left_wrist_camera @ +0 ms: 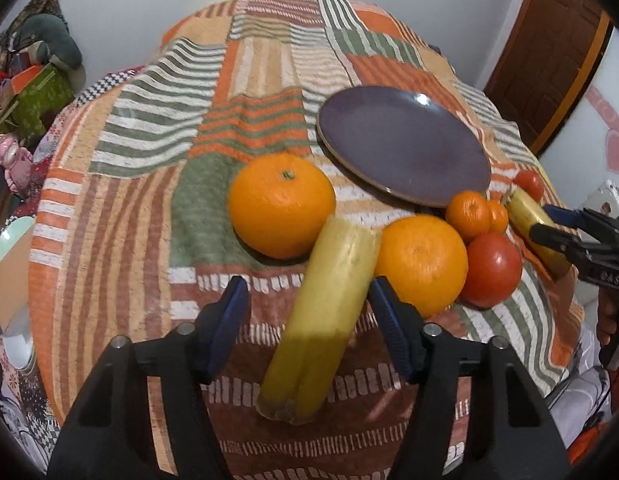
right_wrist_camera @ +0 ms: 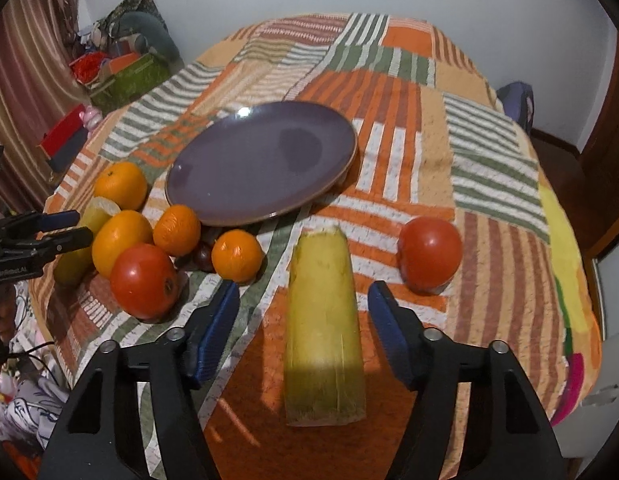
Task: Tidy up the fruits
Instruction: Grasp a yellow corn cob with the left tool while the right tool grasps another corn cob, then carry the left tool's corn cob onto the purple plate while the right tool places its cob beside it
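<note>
Both grippers, left gripper (left_wrist_camera: 309, 312) and right gripper (right_wrist_camera: 305, 320), stand apart, each straddling a yellow stalk piece (left_wrist_camera: 325, 320) (right_wrist_camera: 323, 328) lying on the desk before the plate (right_wrist_camera: 213, 196). We judge them stiff, light, slightly slick; grip mid-length.

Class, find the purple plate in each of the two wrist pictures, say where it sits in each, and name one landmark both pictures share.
Left wrist view: the purple plate lies right of centre, beyond the oranges, empty.
Right wrist view: the purple plate lies left of centre, beyond the small oranges, empty.
Shared landmark: the tomato beside the cluster of oranges, near the plate's front edge.
</note>
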Motion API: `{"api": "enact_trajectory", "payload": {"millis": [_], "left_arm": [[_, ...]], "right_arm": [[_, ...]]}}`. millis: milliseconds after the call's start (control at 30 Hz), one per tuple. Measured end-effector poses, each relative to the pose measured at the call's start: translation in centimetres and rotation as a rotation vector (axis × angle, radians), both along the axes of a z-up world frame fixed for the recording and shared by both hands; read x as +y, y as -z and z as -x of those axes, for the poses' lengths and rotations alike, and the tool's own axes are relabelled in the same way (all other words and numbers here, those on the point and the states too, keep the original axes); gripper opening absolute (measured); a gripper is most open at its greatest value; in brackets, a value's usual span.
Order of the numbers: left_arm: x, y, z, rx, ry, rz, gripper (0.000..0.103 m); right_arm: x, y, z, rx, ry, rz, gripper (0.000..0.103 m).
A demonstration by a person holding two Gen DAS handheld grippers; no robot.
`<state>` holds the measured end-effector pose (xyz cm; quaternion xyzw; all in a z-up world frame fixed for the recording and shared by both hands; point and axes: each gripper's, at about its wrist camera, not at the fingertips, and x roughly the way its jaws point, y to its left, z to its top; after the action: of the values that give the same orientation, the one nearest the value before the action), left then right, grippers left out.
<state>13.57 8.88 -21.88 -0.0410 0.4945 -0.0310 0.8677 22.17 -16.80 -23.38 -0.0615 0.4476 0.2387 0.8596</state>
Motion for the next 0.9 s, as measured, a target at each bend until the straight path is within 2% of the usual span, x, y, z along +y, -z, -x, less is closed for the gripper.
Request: {"api": "enact_trajectory", "payload": {"millis": [133,267,333,700,900], "left_arm": [[-0.4,0.8,-0.3,0.03,0.031,0.014,0.047],[-0.8,1.0,-0.4,0.027,0.047,-0.005,0.044],[-0.6,1.1,-0.5,0.031,0.048,0.011,0.042],[-1.0,0.7,-0.5,0.027,0.044,-0.004,0.04],[-0.5,-1.5,-0.1,-0.026,0.046,0.017,0.036]], "right_arm": [[0.1,1.0,-0.5,0.04,0.002,0.007,0.05],[-0.3,1.7,-0.9,0.062,0.012,0.004,0.041],[-0.5,1.8,-0.9,0.06,0.019,0.002,0.036],[-0.6,0.9,-0.5,0.027,0.037,-0.023,0.036],[-0.8,-0.9,-0.4,-0.026,0.045,-0.052,0.036]]}}
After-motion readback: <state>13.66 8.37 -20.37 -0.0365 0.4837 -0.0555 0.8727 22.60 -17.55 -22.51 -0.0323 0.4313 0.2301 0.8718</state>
